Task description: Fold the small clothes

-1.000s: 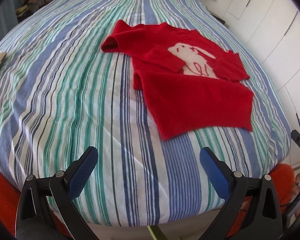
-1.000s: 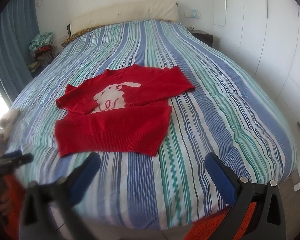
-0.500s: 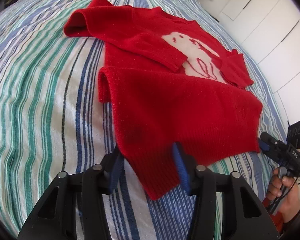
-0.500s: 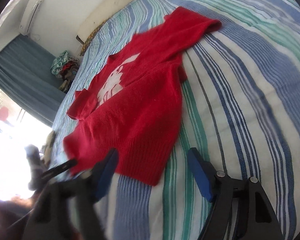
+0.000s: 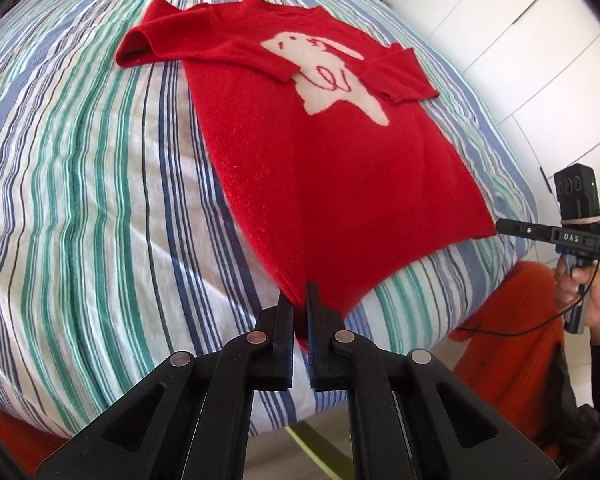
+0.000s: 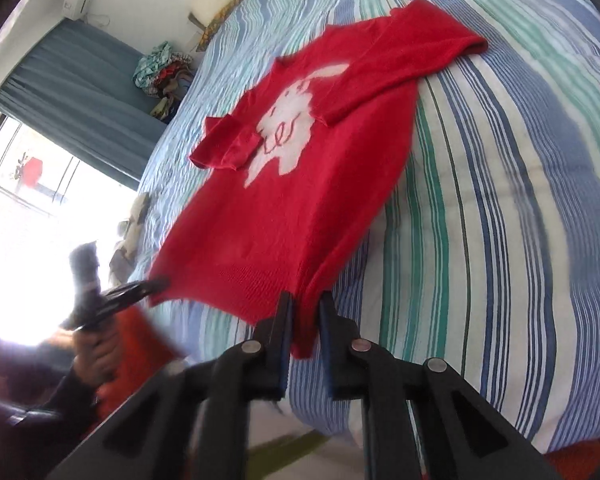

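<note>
A small red sweater (image 5: 324, 160) with a white rabbit on its front lies on the striped bed, both sleeves folded in over the chest. It also shows in the right wrist view (image 6: 284, 200). My left gripper (image 5: 299, 304) is shut on the hem's left corner. My right gripper (image 6: 305, 308) is shut on the hem's right corner. Each gripper appears in the other's view, at the hem's far corner: the right one (image 5: 504, 226) and the left one (image 6: 156, 284).
The bed with the blue, green and white striped cover (image 5: 80, 184) fills both views. White wardrobe doors (image 5: 532, 52) stand to the right. A blue curtain (image 6: 80, 92), a bright window and a pile of clothes (image 6: 162, 72) are to the left.
Both grippers came down from above the bed's near edge to the hem and closed on its two corners. The hem has been drawn toward the bed's edge, stretching the sweater's body flat.
</note>
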### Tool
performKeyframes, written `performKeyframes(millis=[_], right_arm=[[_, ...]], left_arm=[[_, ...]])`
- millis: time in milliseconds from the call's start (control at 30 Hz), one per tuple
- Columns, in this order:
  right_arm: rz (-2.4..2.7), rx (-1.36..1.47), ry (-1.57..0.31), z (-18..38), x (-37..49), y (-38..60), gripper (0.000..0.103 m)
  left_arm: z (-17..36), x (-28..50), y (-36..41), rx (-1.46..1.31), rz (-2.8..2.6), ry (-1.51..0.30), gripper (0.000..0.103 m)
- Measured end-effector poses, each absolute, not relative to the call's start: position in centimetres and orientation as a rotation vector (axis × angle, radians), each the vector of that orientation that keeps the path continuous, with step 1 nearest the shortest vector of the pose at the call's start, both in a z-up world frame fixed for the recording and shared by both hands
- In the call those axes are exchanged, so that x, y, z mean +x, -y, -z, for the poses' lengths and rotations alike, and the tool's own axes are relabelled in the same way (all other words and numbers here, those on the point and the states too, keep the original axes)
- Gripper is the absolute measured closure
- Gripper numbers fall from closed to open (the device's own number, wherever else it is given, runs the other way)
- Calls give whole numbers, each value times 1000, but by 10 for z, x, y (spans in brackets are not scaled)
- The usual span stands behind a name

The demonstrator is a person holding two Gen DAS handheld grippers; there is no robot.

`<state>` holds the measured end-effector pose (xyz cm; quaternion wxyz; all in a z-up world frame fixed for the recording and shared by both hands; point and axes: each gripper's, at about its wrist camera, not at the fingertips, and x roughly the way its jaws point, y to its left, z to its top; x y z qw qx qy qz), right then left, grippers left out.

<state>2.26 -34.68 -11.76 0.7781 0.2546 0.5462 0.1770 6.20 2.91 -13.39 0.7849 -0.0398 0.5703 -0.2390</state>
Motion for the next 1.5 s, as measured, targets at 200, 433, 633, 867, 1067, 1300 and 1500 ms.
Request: performKeyframes(millis=[200, 433, 633, 867, 1067, 1300, 1500], right_arm=[[-251, 572, -1264, 161, 14, 350, 79], [-243, 849, -1179, 177, 8, 375, 57], [-220, 734, -1242, 189, 30, 347, 99], [-149, 596, -1266, 157, 12, 363, 99], [-62, 515, -1328, 175, 19, 360, 100], [38, 354, -1375, 178, 18, 352, 101], [51, 341, -1374, 190, 21, 352, 103]], left_arm=[[159, 68, -39, -184, 476, -1255, 90], [163, 68, -34, -195, 486, -1235, 74], [165, 76, -24, -230, 509, -1264, 90], [176, 78, -24, -275, 513, -1290, 93], [158, 69, -22, -142, 394, -1275, 99], [175, 66, -19, -26, 316, -1299, 100], [182, 63, -17, 9, 301, -1277, 96]])
